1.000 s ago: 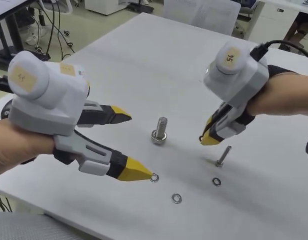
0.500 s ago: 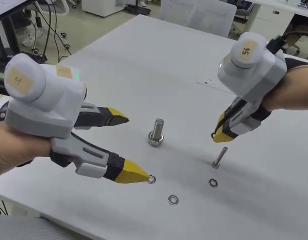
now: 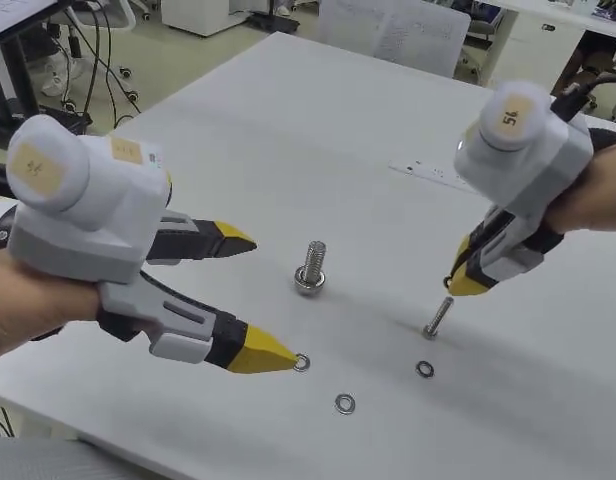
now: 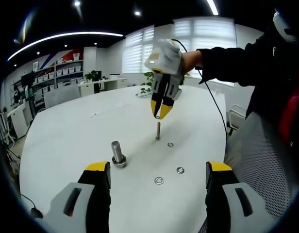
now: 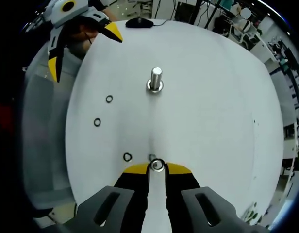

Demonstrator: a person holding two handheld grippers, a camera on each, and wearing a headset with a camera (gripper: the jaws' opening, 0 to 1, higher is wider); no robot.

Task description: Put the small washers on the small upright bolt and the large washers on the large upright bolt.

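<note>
— Since a second ago, what has shifted?
— Over on the right, the right hand-held gripper (image 3: 466, 286) has slid from the left of the small bolt (image 3: 437, 318), as the head view shows it, to just above the bolt's top. On the other side, the left hand-held gripper (image 3: 269, 300) has held its place.
— Start close to us, then.
— Nearest the front edge of the white worktop (image 3: 288, 130) lies a loose washer (image 3: 344, 403). Just beyond it, a second washer (image 3: 302, 362) sits right at the tip of the left hand-held gripper's lower jaw. Touching or not, I can't tell.
— And that gripper's jaws?
— Spread wide, with nothing between them. In the left gripper view both bolts show through the gap.
— Further in?
— A third washer (image 3: 425, 369) lies near the foot of the small bolt, apart from it. The large bolt (image 3: 310, 268) stands upright mid-worktop, thread up, with a wider ring at its foot; washer or bolt head, I can't say. The small bolt stands to its right, well apart.
— Is the right one carrying anything?
— Yes. Its jaws point down, drawn nearly together, and the right gripper view shows a small washer (image 5: 157, 165) pinched between the yellow tips, right over the small bolt. In the left gripper view a sliver of gap shows between the tips and the bolt's top.
— Beyond that?
— A paper strip (image 3: 428, 172) lies on the far part of the worktop, and a pale chair back (image 3: 388, 30) stands at its far edge.
</note>
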